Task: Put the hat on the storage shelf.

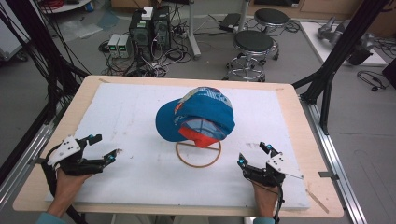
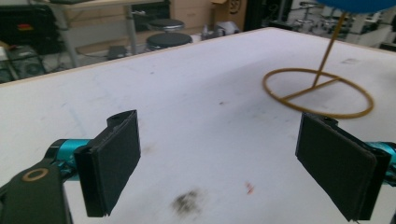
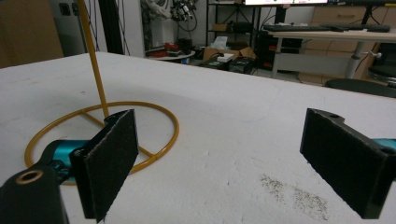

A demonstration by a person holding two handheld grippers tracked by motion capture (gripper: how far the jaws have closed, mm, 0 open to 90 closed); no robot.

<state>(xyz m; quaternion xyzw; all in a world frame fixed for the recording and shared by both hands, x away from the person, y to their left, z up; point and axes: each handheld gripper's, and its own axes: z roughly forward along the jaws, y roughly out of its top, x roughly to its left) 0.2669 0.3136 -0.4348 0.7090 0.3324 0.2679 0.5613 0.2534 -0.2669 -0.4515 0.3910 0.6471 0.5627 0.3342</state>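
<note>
A blue cap (image 1: 196,114) with a red underside sits on top of a thin yellow wire stand (image 1: 198,154) in the middle of the white board. The stand's ring base (image 2: 317,93) and upright rod (image 3: 93,56) show in both gripper views. My left gripper (image 1: 103,149) rests on the board at the front left, open and holding nothing, well left of the stand. At the front right my right gripper (image 1: 253,155) is also open with nothing between its pads, a little right of the ring.
The white board (image 1: 130,121) lies on a wooden table (image 1: 299,107). Dark smudges mark the board near each gripper (image 2: 187,201). Beyond the table's far edge stand two stools (image 1: 253,44), computer boxes (image 1: 149,28) and cables; black frame posts (image 1: 336,60) flank both sides.
</note>
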